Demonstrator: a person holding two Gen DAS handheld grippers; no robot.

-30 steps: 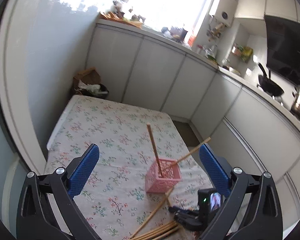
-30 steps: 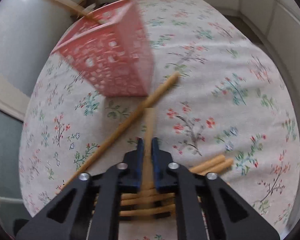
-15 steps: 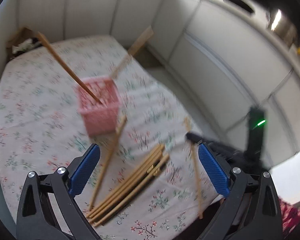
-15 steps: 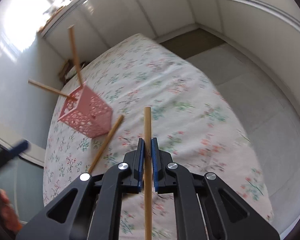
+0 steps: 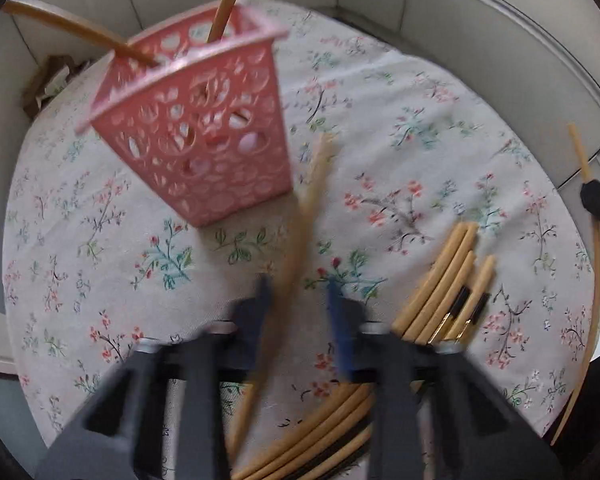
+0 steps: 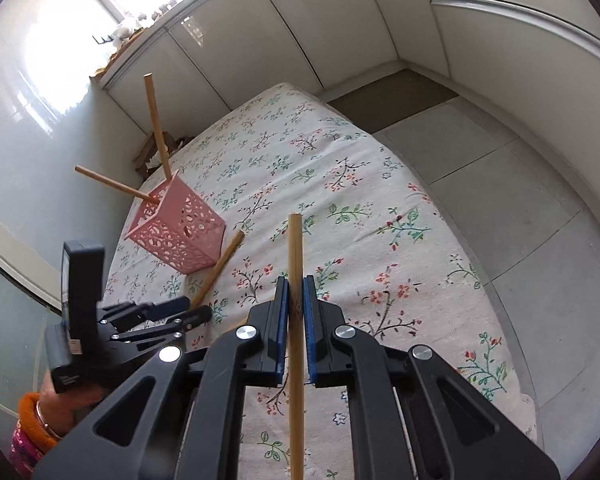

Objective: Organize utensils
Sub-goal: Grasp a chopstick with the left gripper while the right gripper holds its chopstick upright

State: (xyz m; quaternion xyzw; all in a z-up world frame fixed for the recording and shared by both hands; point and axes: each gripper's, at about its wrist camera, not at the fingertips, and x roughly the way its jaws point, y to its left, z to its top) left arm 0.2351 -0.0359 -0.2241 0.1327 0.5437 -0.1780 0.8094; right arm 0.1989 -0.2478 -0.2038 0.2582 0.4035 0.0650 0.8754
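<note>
A pink perforated basket stands on the floral tablecloth with two wooden chopsticks leaning out of it; it also shows in the right wrist view. My left gripper is low over the cloth, its jaws partly closed around a single chopstick that lies beside the basket, and blur hides any contact. A bundle of chopsticks lies to its right. My right gripper is shut on one chopstick and holds it above the table.
White cabinets run along the far and right sides. A grey tiled floor lies to the right of the table. A box of scraps sits beyond the table's far left corner.
My left gripper has dropped to the table and narrowed its jaws around the single chopstick by the basket. My right gripper has kept its chopstick lifted.
</note>
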